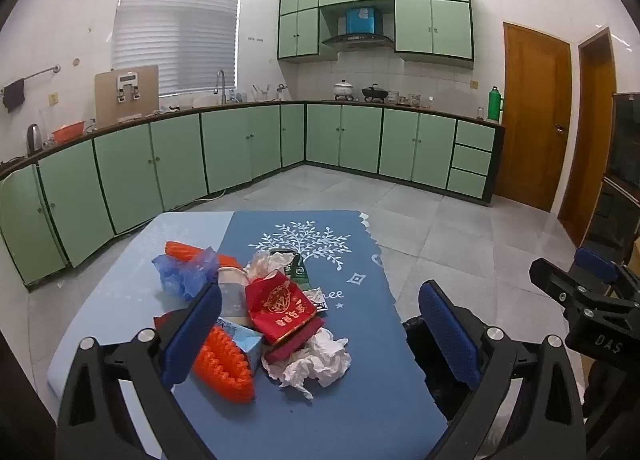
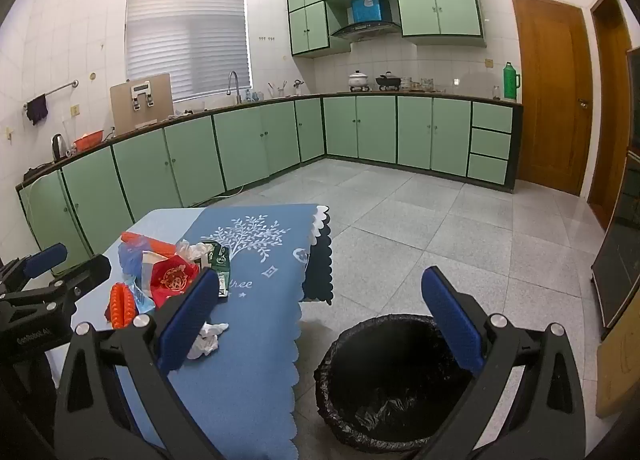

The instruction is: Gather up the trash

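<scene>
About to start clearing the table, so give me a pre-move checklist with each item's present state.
1. Left gripper open and empty: ok, nothing between the pads.
2. Right gripper open and empty: ok.
3. Trash bin lined and open beside the table: ok, black liner in place, nothing visible inside.
4. Trash gathered in one pile: ok; crumpled tissue nearest, red packet behind it.
5. Top piece free to lift: cannot tell, the items overlap.
6. Path from pile to bin clear: ok in the right wrist view.
</scene>
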`<action>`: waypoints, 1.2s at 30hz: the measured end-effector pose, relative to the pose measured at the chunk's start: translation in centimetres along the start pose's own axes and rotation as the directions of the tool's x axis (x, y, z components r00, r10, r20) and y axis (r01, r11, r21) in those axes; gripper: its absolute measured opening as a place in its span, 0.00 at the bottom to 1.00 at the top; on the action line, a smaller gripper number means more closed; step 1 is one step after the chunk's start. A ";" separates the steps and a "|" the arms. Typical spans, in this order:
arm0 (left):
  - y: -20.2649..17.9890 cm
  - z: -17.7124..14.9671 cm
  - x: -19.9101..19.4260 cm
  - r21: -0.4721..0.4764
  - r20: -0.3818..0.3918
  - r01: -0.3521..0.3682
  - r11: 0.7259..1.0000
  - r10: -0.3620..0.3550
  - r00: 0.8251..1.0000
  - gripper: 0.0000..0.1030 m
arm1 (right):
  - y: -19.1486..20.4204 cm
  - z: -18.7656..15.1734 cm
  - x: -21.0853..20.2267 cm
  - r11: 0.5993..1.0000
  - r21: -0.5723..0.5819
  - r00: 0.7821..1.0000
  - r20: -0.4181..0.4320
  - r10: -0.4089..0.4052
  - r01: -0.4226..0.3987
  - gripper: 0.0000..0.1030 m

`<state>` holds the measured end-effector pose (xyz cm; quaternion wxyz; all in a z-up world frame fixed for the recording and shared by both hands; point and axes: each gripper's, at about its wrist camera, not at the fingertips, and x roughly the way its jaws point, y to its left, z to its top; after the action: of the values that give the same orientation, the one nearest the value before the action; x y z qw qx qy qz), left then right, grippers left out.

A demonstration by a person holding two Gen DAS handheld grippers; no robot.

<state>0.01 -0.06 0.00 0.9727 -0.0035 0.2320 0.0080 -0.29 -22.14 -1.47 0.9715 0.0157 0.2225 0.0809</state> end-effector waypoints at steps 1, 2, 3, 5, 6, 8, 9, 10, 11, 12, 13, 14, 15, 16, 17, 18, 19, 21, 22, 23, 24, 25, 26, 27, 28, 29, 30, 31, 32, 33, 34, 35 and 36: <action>0.0 0.0 0.0 0.004 0.001 -0.004 1.000 0.004 1.000 0.94 | 0.0 0.0 0.0 1.000 -0.004 1.000 -0.004 -0.001 0.001 0.95; -0.1 0.0 0.0 0.005 0.002 -0.009 1.000 0.009 1.000 0.94 | 0.0 0.0 0.0 1.000 -0.003 1.000 -0.004 -0.001 0.001 0.95; -0.1 0.4 -0.4 -0.008 0.005 -0.002 1.000 0.002 1.000 0.94 | 0.0 0.0 0.0 1.000 -0.003 1.000 -0.002 -0.002 0.002 0.95; -0.3 0.5 -0.6 -0.003 0.006 -0.001 1.000 0.001 1.000 0.94 | 0.0 0.0 0.0 1.000 -0.002 1.000 -0.002 0.000 0.000 0.95; -0.1 0.3 -0.4 -0.008 0.005 0.001 1.000 -0.001 1.000 0.94 | 0.0 0.0 0.0 1.000 -0.001 1.000 -0.002 0.000 0.000 0.95; -0.2 0.4 -0.6 -0.008 0.008 -0.001 1.000 0.001 1.000 0.94 | 0.0 0.0 0.0 1.000 -0.001 1.000 -0.002 0.001 -0.001 0.95; 0.3 0.5 -0.1 -0.014 -0.002 0.005 1.000 -0.005 1.000 0.94 | 0.0 0.0 0.0 1.000 0.000 1.000 -0.001 0.001 -0.001 0.95; 0.2 0.5 -0.3 -0.011 0.002 0.004 1.000 -0.004 1.000 0.94 | 0.0 0.0 0.0 1.000 0.000 1.000 -0.001 0.001 -0.001 0.95; 0.2 0.6 -0.3 -0.012 0.003 0.004 1.000 -0.004 1.000 0.94 | 0.0 0.0 0.0 1.000 0.001 1.000 -0.001 0.001 -0.001 0.95; 0.3 0.6 -0.3 -0.012 0.004 0.002 1.000 -0.002 1.000 0.94 | 0.0 0.0 0.0 1.000 0.001 1.000 -0.002 0.001 -0.001 0.95; 0.3 0.7 -0.4 -0.012 0.006 0.000 1.000 0.000 1.000 0.94 | 0.0 0.0 0.0 1.000 0.001 1.000 -0.002 0.002 -0.002 0.95; 0.4 0.8 -0.4 -0.013 0.007 -0.001 1.000 0.001 1.000 0.94 | 0.0 0.0 0.0 1.000 0.001 1.000 -0.002 0.002 -0.002 0.95; 0.4 0.9 -0.4 -0.015 0.007 -0.001 1.000 0.001 1.000 0.94 | 0.0 0.0 0.0 1.000 0.001 1.000 -0.002 0.001 -0.001 0.95; 0.3 0.1 -0.2 -0.012 0.012 -0.003 1.000 0.003 1.000 0.94 | 0.0 0.0 0.0 1.000 0.001 1.000 -0.001 0.001 -0.001 0.95; 0.4 0.1 -0.2 -0.012 0.012 -0.004 1.000 0.004 1.000 0.94 | 0.0 0.0 0.1 1.000 0.002 1.000 -0.002 0.001 -0.001 0.95; 0.4 0.0 -0.2 -0.012 0.012 -0.005 1.000 0.005 1.000 0.94 | 0.0 0.0 0.1 1.000 0.002 1.000 -0.001 0.002 -0.002 0.95; 0.4 0.2 -0.4 -0.012 0.013 -0.004 1.000 0.004 1.000 0.94 | 0.0 0.0 0.1 1.000 0.002 1.000 -0.002 0.001 -0.001 0.95; 0.4 0.2 -0.5 -0.014 0.012 -0.004 1.000 0.004 1.000 0.94 | 0.0 0.0 0.1 1.000 0.002 1.000 -0.003 0.001 -0.001 0.95; 0.4 0.2 -0.5 -0.014 0.012 -0.005 1.000 0.005 1.000 0.94 | 0.0 0.0 0.1 1.000 0.003 1.000 -0.002 0.002 -0.002 0.95; 0.4 0.2 -0.4 -0.012 0.012 -0.005 1.000 0.005 1.000 0.94 | 0.0 0.0 0.1 1.000 0.003 1.000 -0.002 0.002 -0.002 0.95; 0.4 0.2 -0.4 -0.012 0.012 -0.006 1.000 0.006 1.000 0.94 | 0.0 0.0 0.1 1.000 0.002 1.000 -0.001 0.001 -0.001 0.95; 0.4 0.2 -0.5 -0.013 0.012 -0.006 1.000 0.006 1.000 0.94 | 0.0 0.0 0.1 1.000 0.002 1.000 -0.002 0.002 -0.002 0.95; 0.4 0.2 -0.5 -0.013 0.012 -0.005 1.000 0.006 1.000 0.94 | 0.0 0.0 0.1 1.000 0.003 1.000 -0.002 0.002 -0.002 0.95; 0.4 0.3 -0.6 -0.012 0.012 -0.006 1.000 0.006 1.000 0.94 | 0.0 0.0 0.2 1.000 0.003 1.000 -0.002 0.003 -0.003 0.95; 0.4 0.2 -0.4 -0.012 0.012 -0.005 1.000 0.005 1.000 0.94 | 0.0 0.0 0.2 1.000 0.003 1.000 -0.002 0.003 -0.003 0.95; 0.4 0.2 -0.4 -0.012 0.011 -0.005 1.000 0.005 1.000 0.94 | 0.0 0.0 0.2 1.000 0.003 1.000 -0.002 0.002 -0.002 0.95; 0.4 0.3 -0.4 -0.012 0.011 -0.005 1.000 0.005 1.000 0.94 | 0.0 0.0 0.2 1.000 0.002 1.000 -0.003 0.003 -0.003 0.95; 0.4 0.3 -0.5 -0.012 0.010 -0.006 1.000 0.006 1.000 0.94 | 0.0 0.0 0.2 1.000 0.002 1.000 -0.002 0.003 -0.003 0.95; 0.5 0.3 -0.5 -0.012 0.009 -0.006 1.000 0.007 1.000 0.94 | 0.1 0.0 0.2 1.000 0.001 1.000 -0.002 0.004 -0.004 0.95; 0.5 0.3 -0.6 -0.013 0.009 -0.007 1.000 0.007 1.000 0.94 | 0.1 0.0 0.2 1.000 0.002 1.000 -0.002 0.004 -0.004 0.95; 0.5 0.3 -0.4 -0.013 0.009 -0.007 1.000 0.007 1.000 0.94 | 0.1 0.0 0.2 1.000 0.002 1.000 -0.003 0.004 -0.004 0.95; 0.5 0.4 -0.5 -0.014 0.008 -0.007 1.000 0.007 1.000 0.94 | 0.1 0.0 0.2 1.000 0.002 1.000 -0.004 0.005 -0.005 0.95; 0.5 0.4 -0.5 -0.014 0.009 -0.008 1.000 0.008 1.000 0.94 | 0.1 0.0 0.2 1.000 0.001 1.000 -0.003 0.005 -0.005 0.95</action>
<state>-0.30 0.45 0.57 0.9736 -0.0091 0.2277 0.0137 -0.10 -22.03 -1.56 0.9709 0.0166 0.2239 0.0832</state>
